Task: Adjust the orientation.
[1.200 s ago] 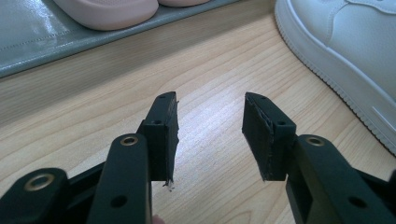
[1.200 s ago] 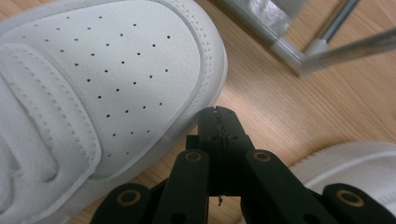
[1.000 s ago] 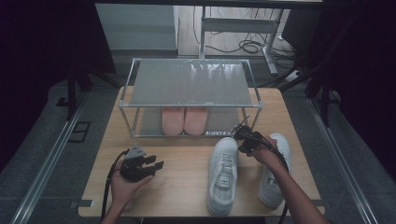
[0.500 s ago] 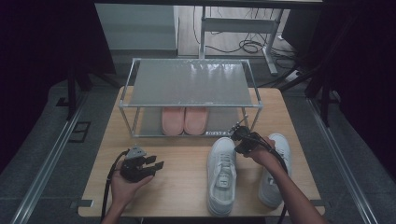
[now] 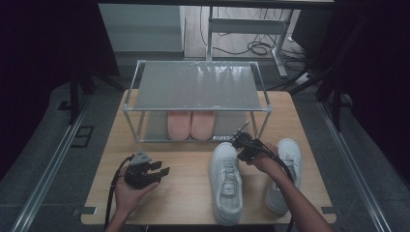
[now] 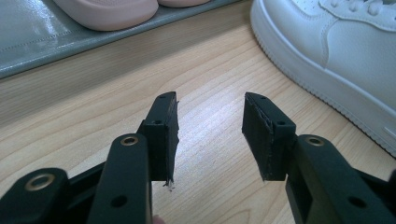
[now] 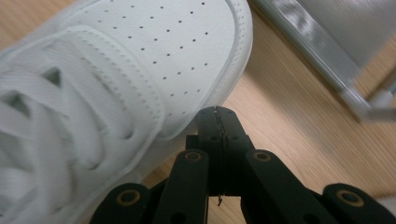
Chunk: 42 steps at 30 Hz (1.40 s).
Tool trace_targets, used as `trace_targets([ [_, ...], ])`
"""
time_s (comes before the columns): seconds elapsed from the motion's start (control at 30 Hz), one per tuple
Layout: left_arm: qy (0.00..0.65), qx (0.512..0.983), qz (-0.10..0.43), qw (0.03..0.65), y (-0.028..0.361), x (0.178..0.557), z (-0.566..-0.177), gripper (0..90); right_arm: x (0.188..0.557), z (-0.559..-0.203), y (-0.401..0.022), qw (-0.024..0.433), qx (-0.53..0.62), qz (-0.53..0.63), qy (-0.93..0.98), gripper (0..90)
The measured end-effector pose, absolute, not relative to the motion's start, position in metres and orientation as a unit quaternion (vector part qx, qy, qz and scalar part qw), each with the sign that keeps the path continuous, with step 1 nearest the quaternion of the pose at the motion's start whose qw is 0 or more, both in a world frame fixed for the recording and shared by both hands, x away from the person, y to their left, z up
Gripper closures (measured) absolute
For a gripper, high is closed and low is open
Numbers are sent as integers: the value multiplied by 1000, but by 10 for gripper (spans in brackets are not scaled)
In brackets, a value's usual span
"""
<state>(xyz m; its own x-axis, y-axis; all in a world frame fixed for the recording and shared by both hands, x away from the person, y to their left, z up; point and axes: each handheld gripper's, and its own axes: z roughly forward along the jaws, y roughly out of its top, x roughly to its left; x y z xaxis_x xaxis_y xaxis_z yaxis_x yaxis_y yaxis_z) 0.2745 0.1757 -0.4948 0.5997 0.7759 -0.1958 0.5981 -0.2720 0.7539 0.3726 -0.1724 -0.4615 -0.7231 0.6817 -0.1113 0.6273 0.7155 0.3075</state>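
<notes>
Closely pressed together, right gripper jaws, holding nothing, tips just beside the toe of the nearer white sneaker on the bench, seemingly placed to nudge it toward the shoe rack. Wide apart and empty, left gripper jaws, idle over bare wood. Second white sneaker alongside; pink slippers already on the lower shelf.

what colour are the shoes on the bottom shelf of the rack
Pale pink shoes; the high view shows them best.
</notes>
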Motion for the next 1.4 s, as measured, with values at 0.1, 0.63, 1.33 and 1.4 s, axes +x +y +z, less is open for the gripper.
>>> trace_targets([
  [0.1,435,790,107,418,176,274,-495,561,369,-461,-162,107,342,128,925,900],
  [0.63,434,790,108,419,177,274,-494,561,354,-456,-129,89,298,166,936,900],
  [1.33,437,789,108,418,178,274,-494,560,333,-442,-149,88,297,248,918,900],
  [1.4,436,789,109,419,178,273,-494,560,325,-436,-156,91,291,264,915,900],
])
